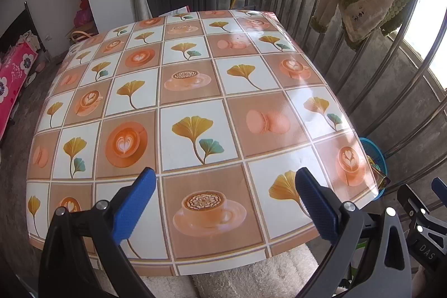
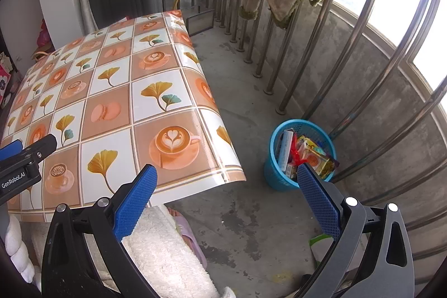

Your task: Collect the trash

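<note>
Jaws of the left hand-held gripper (image 1: 223, 203) and right hand-held gripper (image 2: 226, 200) are spread wide, holding nothing. Beyond the right one, the trash (image 2: 310, 155) sits in a blue basket (image 2: 272, 172) on the concrete floor (image 2: 251, 108), beside the worktop (image 2: 117, 108).

bare floor (image 2: 251, 108) between table (image 2: 223, 147) edge and railing (image 2: 282, 74), bin (image 2: 275, 175) beside bars

Blue trash basket (image 2: 275, 175) holds wrappers (image 2: 313, 155) beside table (image 2: 117, 91).

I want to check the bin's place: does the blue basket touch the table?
Apart. The right wrist view shows bare concrete floor between the blue basket and the table.
</note>
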A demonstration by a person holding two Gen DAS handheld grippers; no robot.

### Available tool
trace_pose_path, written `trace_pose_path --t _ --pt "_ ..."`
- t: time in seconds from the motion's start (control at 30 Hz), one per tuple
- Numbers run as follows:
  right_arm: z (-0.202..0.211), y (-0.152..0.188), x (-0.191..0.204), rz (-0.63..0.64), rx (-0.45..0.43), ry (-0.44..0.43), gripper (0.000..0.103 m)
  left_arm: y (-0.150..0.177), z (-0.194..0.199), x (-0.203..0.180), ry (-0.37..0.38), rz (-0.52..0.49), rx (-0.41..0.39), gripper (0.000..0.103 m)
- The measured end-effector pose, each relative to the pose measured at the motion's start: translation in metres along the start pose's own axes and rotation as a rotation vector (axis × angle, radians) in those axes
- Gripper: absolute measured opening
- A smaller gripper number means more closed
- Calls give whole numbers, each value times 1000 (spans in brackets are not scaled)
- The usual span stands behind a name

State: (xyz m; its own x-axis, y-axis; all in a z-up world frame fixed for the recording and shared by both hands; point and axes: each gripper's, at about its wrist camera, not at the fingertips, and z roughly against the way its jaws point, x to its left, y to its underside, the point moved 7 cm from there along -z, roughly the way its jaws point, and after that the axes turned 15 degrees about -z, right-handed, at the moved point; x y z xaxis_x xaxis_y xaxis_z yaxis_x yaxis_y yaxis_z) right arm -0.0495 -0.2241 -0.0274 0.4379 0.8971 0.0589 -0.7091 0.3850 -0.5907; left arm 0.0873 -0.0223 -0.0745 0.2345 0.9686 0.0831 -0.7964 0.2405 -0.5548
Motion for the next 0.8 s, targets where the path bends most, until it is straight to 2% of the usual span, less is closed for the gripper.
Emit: trace_pose_path --t 0.8 --pt "-2 -2 2 -1 1 -3 96 -3 0 4 -10 -3 -3 98"
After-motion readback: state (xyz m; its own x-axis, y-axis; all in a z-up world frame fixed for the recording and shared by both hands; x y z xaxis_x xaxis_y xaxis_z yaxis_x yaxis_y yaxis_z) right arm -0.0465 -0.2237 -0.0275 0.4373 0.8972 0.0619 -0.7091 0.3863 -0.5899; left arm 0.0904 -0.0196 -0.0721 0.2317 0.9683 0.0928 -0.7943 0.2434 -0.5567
